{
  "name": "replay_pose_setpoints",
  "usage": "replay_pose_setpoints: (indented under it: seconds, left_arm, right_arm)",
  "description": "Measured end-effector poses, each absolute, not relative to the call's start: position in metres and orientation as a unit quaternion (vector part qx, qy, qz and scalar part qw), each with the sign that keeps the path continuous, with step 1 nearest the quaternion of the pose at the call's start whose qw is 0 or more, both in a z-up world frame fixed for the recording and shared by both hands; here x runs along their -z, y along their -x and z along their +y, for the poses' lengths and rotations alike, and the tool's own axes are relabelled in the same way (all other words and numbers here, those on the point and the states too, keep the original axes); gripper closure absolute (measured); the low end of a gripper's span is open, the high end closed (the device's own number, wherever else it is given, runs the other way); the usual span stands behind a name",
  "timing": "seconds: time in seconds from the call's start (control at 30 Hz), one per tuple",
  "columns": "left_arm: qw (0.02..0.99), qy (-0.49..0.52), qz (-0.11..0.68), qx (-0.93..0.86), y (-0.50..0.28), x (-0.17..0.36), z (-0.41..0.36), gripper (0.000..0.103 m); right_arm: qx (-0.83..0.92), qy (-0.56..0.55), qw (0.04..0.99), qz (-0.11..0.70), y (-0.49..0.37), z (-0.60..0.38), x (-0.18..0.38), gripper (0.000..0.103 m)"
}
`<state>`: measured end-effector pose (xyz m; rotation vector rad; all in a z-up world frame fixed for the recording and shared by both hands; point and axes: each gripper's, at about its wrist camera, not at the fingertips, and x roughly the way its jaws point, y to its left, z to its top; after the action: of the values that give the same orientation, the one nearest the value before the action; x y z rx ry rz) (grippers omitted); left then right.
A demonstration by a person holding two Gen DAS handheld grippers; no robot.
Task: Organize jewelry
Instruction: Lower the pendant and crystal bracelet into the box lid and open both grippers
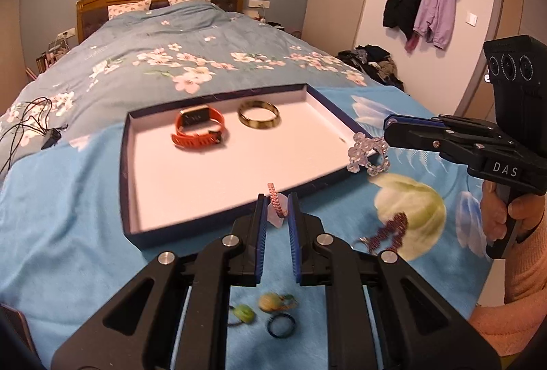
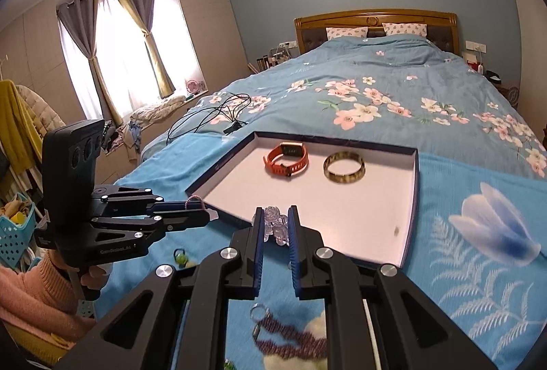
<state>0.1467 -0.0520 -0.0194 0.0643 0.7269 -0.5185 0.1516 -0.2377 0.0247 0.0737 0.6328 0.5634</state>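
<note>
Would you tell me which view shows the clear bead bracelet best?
The left wrist view: the clear bead bracelet hangs in full from the right gripper, against the tray. In the right wrist view the fingers hide most of it.

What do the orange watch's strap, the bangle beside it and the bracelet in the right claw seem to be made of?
Orange watch: matte strap with punched holes, probably silicone or rubber. Bangle: glossy, mottled gold-brown, perhaps metal or resin. Bracelet in the right claw: clear, faceted beads, glass or plastic.

Daylight from curtained window [image 2: 126, 45] far left of tongs, glaring; fisheye edges bent, dark; near items motion-blurred.
</note>
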Motion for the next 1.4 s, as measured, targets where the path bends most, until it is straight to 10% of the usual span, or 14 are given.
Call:
replay_pose_setpoints:
  seconds: [1.4]
  left_arm:
    - [0.901, -0.066, 0.376, 0.208, -0.234, 0.037, -0.059, 0.09]
  right_arm:
    - [-0.251, -0.014, 0.906, 0.34, -0.248, -0.214, -0.01, 0.091]
